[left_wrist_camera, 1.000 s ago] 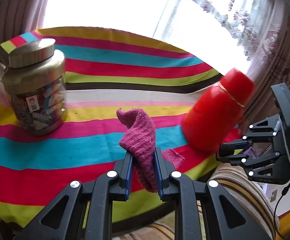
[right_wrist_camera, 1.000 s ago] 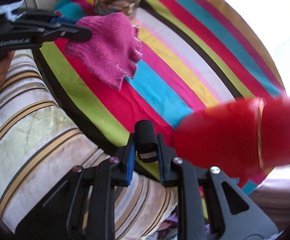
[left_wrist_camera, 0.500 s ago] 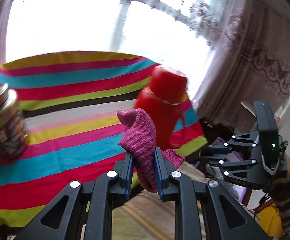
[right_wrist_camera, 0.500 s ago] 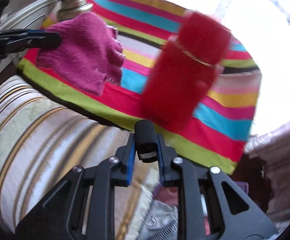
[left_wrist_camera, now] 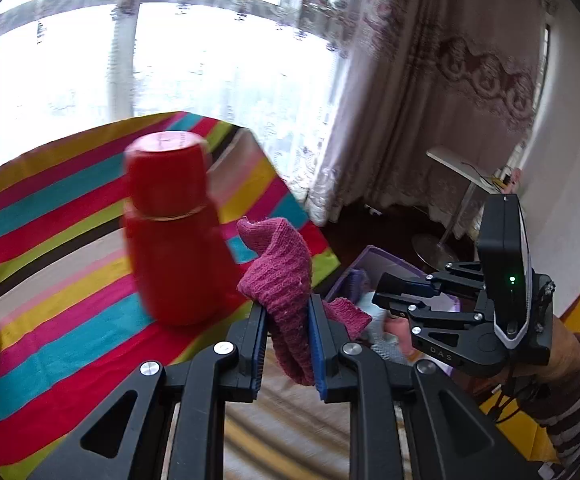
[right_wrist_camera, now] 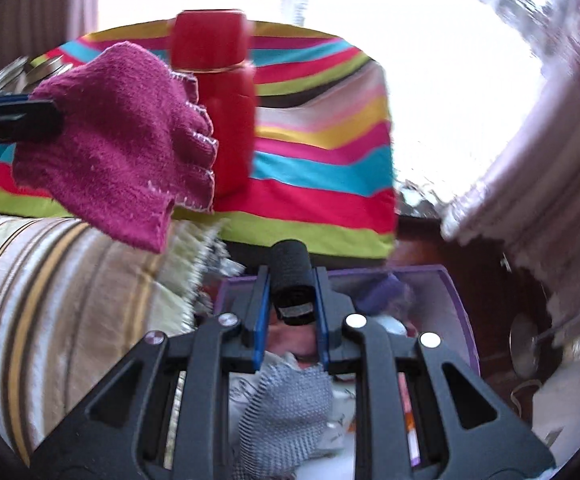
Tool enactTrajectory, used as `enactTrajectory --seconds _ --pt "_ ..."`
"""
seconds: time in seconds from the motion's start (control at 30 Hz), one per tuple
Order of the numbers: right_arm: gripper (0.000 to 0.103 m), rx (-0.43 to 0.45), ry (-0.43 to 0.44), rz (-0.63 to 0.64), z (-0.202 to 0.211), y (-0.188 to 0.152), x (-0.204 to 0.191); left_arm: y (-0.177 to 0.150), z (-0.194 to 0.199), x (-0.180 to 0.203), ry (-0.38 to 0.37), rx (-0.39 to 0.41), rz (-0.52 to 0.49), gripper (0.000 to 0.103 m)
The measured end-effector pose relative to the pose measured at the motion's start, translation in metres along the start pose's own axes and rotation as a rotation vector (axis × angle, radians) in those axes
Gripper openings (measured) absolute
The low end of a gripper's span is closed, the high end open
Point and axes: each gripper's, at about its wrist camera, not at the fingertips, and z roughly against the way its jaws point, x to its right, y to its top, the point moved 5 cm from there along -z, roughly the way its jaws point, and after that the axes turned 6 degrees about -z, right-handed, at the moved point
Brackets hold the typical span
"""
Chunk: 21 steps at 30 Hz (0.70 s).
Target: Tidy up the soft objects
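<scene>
Change since a second ago: both grippers have swung away from the striped table toward a purple box (right_wrist_camera: pixel 456 300) low on the right; the jar that stood at the far left then is now only a blur at the left edge.
Left gripper (left_wrist_camera: pixel 287 332): fingers pinch a magenta knit glove (left_wrist_camera: pixel 279 276), held in the air over the near right edge of the striped tablecloth (left_wrist_camera: pixel 49 320).
Glove look: ribbed, crumpled; its cut-off finger ends, pale-stitched, hang loose.
Red flask (left_wrist_camera: pixel 177 232): upright on the cloth, just left of the glove, smeared by motion.
Right gripper (right_wrist_camera: pixel 292 312): fingers squeeze a black fabric roll (right_wrist_camera: pixel 292 280) above the open box.
Box contents: soft pieces, one grey and dotted, one purple; most are hidden behind the gripper and blurred.
Far right: a striped sleeve (left_wrist_camera: pixel 570 392) cut off by the frame.
</scene>
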Motion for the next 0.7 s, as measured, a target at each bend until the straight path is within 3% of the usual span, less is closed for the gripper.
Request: enactTrajectory --seconds 0.23,0.5,0.57,0.6,0.63,0.7 --pt "0.023 0.011 -0.071 -0.157 0.007 -0.018 0.054 0.013 -0.030 0.047 -0.072 -0.029 -0.031 0.020" --pt "0.024 0.039 -0.148 -0.379 0.023 -0.040 0.127 0.032 -0.057 0.086 -0.194 -0.033 0.007 0.023" --pt "0.026 0.027 -0.152 -0.403 0.023 -0.046 0.136 0.030 -0.073 0.093 -0.220 -0.060 0.023 0.037" --pt "0.031 0.020 -0.157 -0.415 0.023 -0.050 0.139 0.025 -0.085 0.093 -0.216 -0.096 0.034 0.058" --pt "0.036 0.016 -0.159 -0.425 0.023 -0.054 0.141 0.019 -0.096 0.091 -0.191 -0.137 0.045 0.070" --pt "0.063 0.006 -0.164 -0.453 0.023 -0.064 0.142 0.001 -0.116 0.085 -0.150 -0.223 0.077 0.071"
